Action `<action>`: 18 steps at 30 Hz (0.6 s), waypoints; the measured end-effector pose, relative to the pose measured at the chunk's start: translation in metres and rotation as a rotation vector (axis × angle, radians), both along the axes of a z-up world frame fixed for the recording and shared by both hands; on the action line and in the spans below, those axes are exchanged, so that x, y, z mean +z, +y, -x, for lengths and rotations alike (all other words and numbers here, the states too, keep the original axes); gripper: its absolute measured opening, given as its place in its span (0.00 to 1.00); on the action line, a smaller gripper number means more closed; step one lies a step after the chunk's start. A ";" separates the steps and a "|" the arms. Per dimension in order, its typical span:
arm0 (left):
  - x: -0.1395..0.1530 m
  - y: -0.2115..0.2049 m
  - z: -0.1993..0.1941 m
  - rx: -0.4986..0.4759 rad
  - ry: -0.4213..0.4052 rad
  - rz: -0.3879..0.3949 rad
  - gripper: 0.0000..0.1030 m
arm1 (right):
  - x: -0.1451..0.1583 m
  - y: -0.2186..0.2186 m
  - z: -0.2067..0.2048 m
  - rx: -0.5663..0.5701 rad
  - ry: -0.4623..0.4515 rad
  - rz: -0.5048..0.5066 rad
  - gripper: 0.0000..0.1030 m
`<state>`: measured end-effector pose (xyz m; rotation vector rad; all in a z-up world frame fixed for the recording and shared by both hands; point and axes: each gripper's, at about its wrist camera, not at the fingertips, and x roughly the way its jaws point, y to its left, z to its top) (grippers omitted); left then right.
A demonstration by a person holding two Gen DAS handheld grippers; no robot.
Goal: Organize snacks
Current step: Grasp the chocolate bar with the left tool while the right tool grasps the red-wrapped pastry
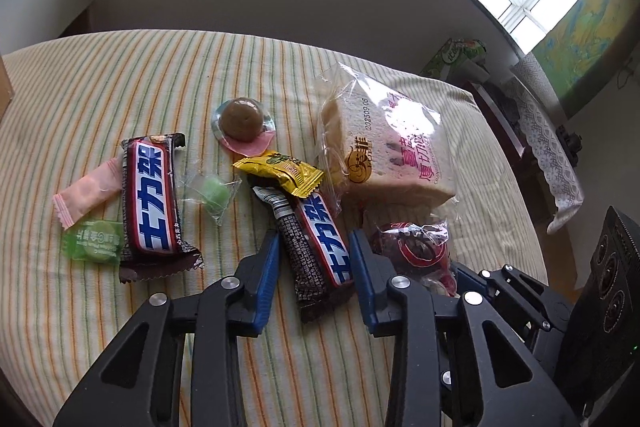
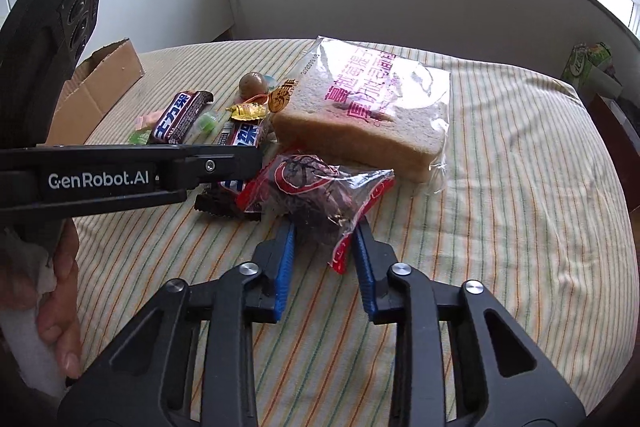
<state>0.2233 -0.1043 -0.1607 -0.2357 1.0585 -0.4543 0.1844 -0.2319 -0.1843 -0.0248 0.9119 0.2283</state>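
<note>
Snacks lie in a loose heap on the striped cloth (image 1: 100, 99), and two of them are being taken at once. The left gripper (image 1: 314, 247) has its blue pads closed against the sides of a chocolate bar (image 1: 316, 243) that lies slantwise with its far end tucked under a yellow candy (image 1: 286, 173). I judge the bar stiff and light in a slick wrapper, so a hold across the middle, as here, should suit it. The right gripper (image 2: 325, 227) is pinched on the near end of a red packet (image 2: 320, 187) of dark fruit. It looks soft and crinkly, so it will likely sag and could slide out of the pads. Just behind the packet sits a bagged slab of bread (image 2: 360, 123), light and easily crushed, best taken by the loose film. A second chocolate bar (image 1: 150, 199), a pink sweet (image 1: 86, 197), two green sweets (image 1: 92, 241) and a round brown sweet (image 1: 242, 119) lie further left. A cardboard box (image 2: 100, 83) stands open at the far left edge, probably where things go.
</note>
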 end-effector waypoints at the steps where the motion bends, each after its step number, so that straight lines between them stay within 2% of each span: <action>1: 0.000 0.001 0.000 -0.001 -0.002 -0.001 0.30 | -0.001 0.000 0.001 -0.005 0.000 0.000 0.08; 2: 0.000 0.002 0.001 -0.002 -0.006 -0.003 0.30 | -0.001 -0.001 0.001 -0.009 0.000 0.000 0.03; 9: -0.001 0.006 0.005 -0.001 -0.015 0.015 0.30 | 0.001 -0.006 0.005 -0.014 0.004 0.004 0.05; 11: 0.000 0.010 0.008 -0.006 -0.016 0.016 0.29 | 0.004 -0.013 0.006 -0.040 -0.006 0.008 0.13; 12: 0.001 0.012 0.009 -0.009 -0.017 0.016 0.29 | 0.006 -0.016 0.006 -0.048 -0.015 0.003 0.26; 13: 0.001 0.013 0.011 -0.011 -0.019 0.015 0.29 | 0.008 -0.018 0.006 -0.049 -0.022 -0.002 0.46; 15: 0.003 0.015 0.013 -0.009 -0.021 0.018 0.29 | 0.011 -0.015 0.002 -0.035 -0.028 0.012 0.70; 18: 0.004 0.020 0.016 -0.007 -0.022 0.025 0.29 | 0.014 -0.007 -0.001 -0.019 -0.039 0.035 0.71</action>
